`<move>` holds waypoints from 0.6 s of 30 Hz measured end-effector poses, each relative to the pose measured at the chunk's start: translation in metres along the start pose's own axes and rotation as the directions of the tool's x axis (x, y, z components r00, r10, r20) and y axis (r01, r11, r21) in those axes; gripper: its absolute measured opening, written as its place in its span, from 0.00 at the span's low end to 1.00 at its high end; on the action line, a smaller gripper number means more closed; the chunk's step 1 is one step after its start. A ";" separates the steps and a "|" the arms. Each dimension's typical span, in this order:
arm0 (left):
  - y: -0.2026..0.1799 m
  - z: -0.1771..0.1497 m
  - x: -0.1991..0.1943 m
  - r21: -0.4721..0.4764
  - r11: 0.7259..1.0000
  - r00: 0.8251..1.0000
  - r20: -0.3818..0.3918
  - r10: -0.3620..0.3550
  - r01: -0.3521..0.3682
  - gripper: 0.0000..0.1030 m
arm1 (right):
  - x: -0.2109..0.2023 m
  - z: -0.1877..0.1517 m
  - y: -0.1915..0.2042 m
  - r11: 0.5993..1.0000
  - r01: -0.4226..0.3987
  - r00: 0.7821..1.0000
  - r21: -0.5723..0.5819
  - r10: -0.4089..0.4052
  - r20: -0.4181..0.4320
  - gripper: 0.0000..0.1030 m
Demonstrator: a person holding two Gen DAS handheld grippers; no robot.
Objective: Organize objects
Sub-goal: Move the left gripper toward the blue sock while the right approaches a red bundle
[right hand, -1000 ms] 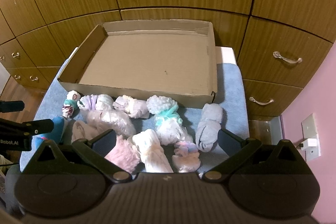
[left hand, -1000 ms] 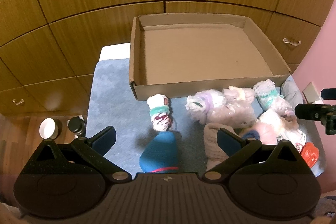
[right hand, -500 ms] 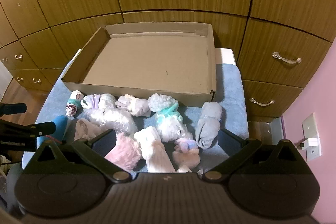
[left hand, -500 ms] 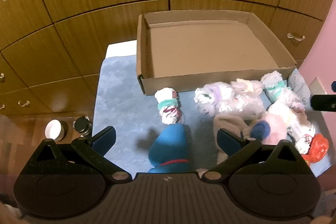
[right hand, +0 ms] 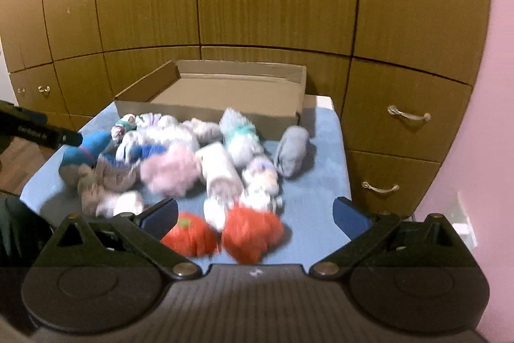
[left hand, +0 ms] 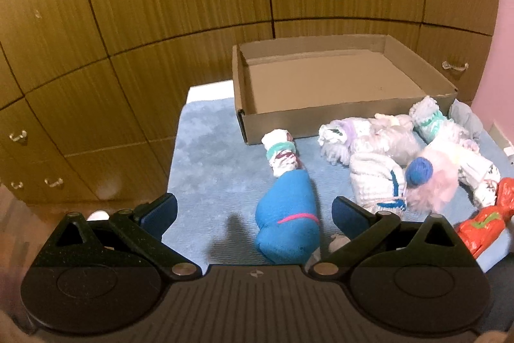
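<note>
both grippers have pulled back from the cardboard box (left hand: 337, 76), which now sits farther off at 12 o'clock. left gripper (left hand: 253, 211) spread wide, empty, above the blue sock roll (left hand: 286, 221). right gripper (right hand: 255, 211) also wide apart, empty, with two orange rolls (right hand: 221, 233) between its fingers at 6 o'clock.

Rolled socks (left hand: 379, 147) beside empty box (left hand: 334, 76)

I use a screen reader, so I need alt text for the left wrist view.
The left tongs hang open above a blue rolled sock on a blue cloth. Further rolled socks in white, pink and red lie to its right, in front of an empty cardboard box that stands against wooden cupboards.
</note>
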State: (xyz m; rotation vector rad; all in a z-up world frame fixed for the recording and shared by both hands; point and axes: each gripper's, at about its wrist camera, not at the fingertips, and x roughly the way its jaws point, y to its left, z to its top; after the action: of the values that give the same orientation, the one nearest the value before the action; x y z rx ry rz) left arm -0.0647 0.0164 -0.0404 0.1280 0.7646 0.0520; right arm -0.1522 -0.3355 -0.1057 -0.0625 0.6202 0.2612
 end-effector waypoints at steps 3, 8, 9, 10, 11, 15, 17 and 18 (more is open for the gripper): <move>0.001 -0.006 0.002 -0.017 1.000 1.000 0.030 -0.007 0.008 0.99 | 0.000 -0.006 -0.001 1.000 0.003 0.999 -0.007 -0.003 0.036 0.99; 0.000 -0.016 0.020 0.014 1.000 1.000 -0.012 0.024 -0.024 1.00 | 0.012 -0.004 0.000 1.000 -0.001 0.999 -0.015 0.002 0.033 0.87; 0.003 -0.017 0.022 0.003 1.000 1.000 -0.008 0.009 -0.009 1.00 | 0.012 -0.006 0.001 1.000 -0.007 1.000 -0.017 0.008 0.030 0.84; 0.006 -0.018 0.023 -0.015 1.000 1.000 -0.010 -0.009 0.009 1.00 | 0.015 -0.006 0.003 1.000 -0.012 1.000 -0.021 0.012 0.026 0.84; 0.008 -0.017 0.024 -0.026 0.999 1.000 -0.013 -0.020 0.019 1.00 | 0.017 -0.007 0.004 1.000 -0.013 1.000 -0.026 0.013 0.023 0.83; 0.011 -0.018 0.026 -0.027 0.999 0.999 -0.003 -0.046 0.046 1.00 | 0.026 -0.008 0.011 0.999 -0.016 1.000 -0.051 0.017 0.016 0.82; 0.013 -0.020 0.025 -0.030 0.997 0.998 -0.001 -0.067 0.067 1.00 | 0.029 -0.010 0.011 0.999 -0.014 1.000 -0.049 0.015 0.018 0.82; 0.014 -0.020 0.026 -0.037 0.996 0.997 0.001 -0.077 0.077 0.99 | 0.030 -0.010 0.010 0.999 -0.016 1.000 -0.041 0.017 0.020 0.82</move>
State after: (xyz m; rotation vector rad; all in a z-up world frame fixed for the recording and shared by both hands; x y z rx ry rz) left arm -0.0602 0.0349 -0.0707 0.0632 0.7684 -0.0067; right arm -0.1370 -0.3202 -0.1314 -0.0936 0.5958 0.2898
